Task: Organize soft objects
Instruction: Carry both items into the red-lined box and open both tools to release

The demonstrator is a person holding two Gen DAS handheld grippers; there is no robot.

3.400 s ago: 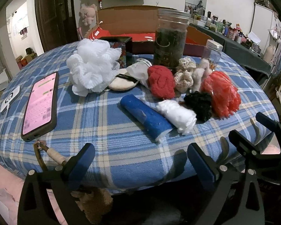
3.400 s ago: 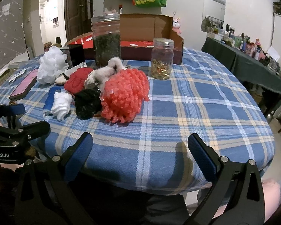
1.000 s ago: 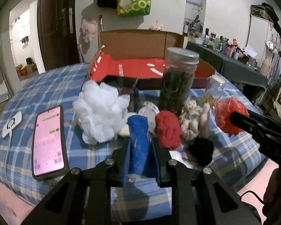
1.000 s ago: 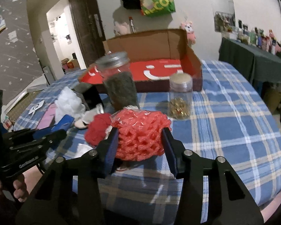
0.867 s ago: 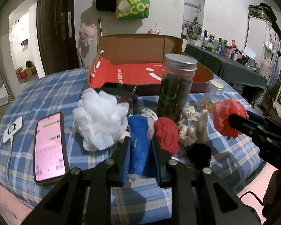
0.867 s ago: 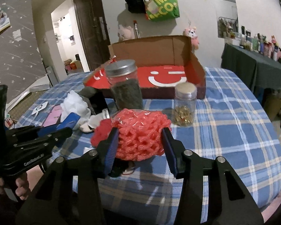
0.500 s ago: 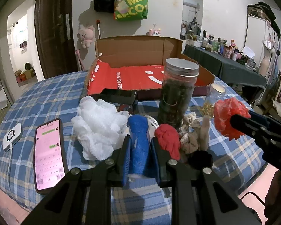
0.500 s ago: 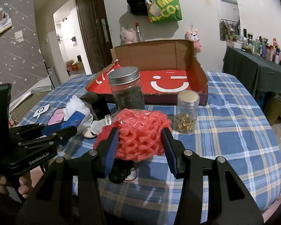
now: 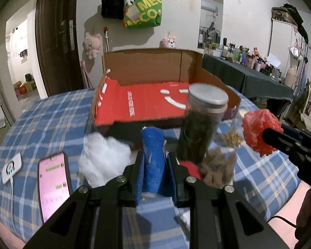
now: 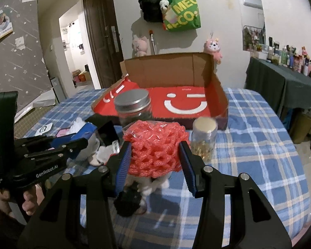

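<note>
My left gripper (image 9: 155, 159) is shut on a rolled blue cloth (image 9: 153, 155), held upright above the table. My right gripper (image 10: 156, 145) is shut on a red foam net (image 10: 155, 147); that red net (image 9: 259, 130) also shows at the right of the left wrist view. Behind them stands an open cardboard box (image 9: 149, 101) with a red floor (image 10: 176, 101). On the blue plaid tablecloth (image 9: 41, 124) lie a white mesh puff (image 9: 103, 157), a red cloth ball (image 9: 189, 167), a beige plush piece (image 9: 217, 170) and a black fuzzy ball (image 10: 128, 203).
A tall jar with a metal lid (image 9: 203, 122) and a small jar of gold bits (image 10: 203, 137) stand before the box. A pink-screen phone (image 9: 52, 184) and a white tag (image 9: 11, 168) lie at the left. A hand (image 10: 29, 199) holds the left gripper's handle.
Both grippers rose and moved toward the box with their loads. The table items sank lower in both views, and the box floor shows more fully.
</note>
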